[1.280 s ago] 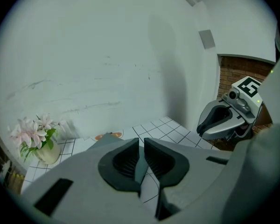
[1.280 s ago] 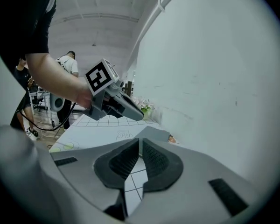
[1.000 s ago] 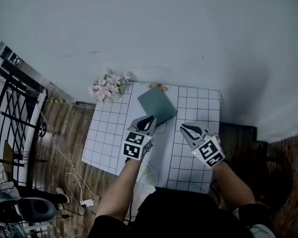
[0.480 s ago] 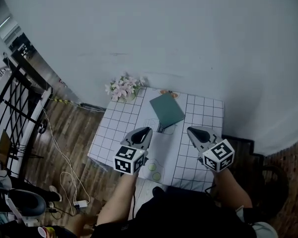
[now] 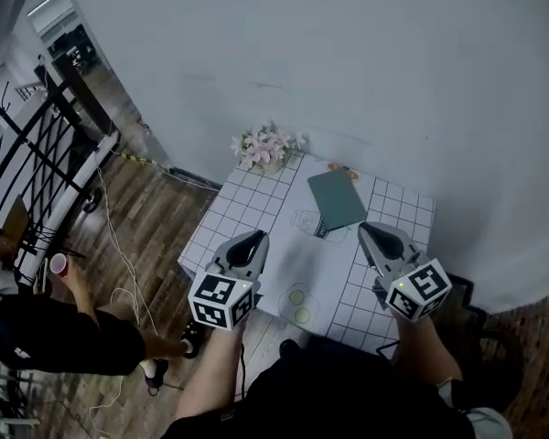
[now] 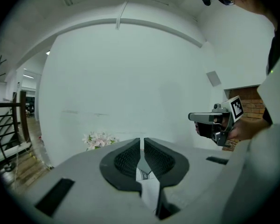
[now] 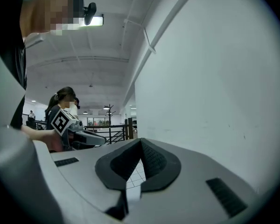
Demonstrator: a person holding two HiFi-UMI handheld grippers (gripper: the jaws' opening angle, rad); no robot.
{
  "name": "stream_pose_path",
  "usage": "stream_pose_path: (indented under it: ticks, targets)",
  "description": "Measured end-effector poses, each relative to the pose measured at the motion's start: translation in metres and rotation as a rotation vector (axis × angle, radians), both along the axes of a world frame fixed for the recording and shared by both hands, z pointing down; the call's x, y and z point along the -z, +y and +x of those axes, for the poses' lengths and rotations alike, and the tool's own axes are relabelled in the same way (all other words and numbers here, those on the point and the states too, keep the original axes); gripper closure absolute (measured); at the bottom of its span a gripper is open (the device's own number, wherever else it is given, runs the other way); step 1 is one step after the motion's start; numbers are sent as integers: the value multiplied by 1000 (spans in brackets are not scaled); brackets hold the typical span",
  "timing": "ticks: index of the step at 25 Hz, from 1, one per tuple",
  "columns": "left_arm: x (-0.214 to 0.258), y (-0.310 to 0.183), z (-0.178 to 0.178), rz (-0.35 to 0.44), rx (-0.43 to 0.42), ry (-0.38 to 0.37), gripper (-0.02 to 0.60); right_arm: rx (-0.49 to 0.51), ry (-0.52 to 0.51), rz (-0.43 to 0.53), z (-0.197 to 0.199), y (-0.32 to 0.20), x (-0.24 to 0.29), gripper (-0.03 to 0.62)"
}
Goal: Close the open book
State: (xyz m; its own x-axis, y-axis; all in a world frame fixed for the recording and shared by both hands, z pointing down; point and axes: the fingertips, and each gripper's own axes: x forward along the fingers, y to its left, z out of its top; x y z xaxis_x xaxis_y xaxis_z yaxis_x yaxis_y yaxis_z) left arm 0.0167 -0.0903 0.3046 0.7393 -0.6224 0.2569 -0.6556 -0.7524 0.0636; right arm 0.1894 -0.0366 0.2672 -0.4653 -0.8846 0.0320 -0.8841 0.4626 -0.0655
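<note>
Here the book [image 5: 337,199] lies flat on the white, squared bench [image 5: 247,219] with its dark green cover shut. It is on the far half of the bench, near the wall and turned a little askew to the grid lines. A small bunch of pale pink flowers [image 5: 267,144] stands at the far left corner of the bench, apart from the book. Near the front edge of the bench there are two small greenish round marks [image 5: 298,305]. The left tool [image 5: 254,239] is held in the air over the near left part of the bench, well apart from the book; its jaws are clenched, with only a thin slit between the pads, and they grasp nothing. The right tool [image 5: 366,230] is held in the air at the near right side, also away from the book, and its jaws are pressed together on nothing. Both tools point towards the wall. At the left, on the wooden floor [image 5: 151,218], another person in dark clothes [image 5: 55,332] holds a red cup [image 5: 59,264] beside a black railing [image 5: 37,167].
</note>
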Motion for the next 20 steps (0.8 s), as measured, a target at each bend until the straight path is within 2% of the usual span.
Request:
stream_pose_path:
  ticks: [9,20]
  targets:
    - [-4,-11,-52,5,148,1,549,-4,29,6,0,0,1,591]
    - [1,-15,-48,20,165,5,549,15,60,20,3,-4,3,591]
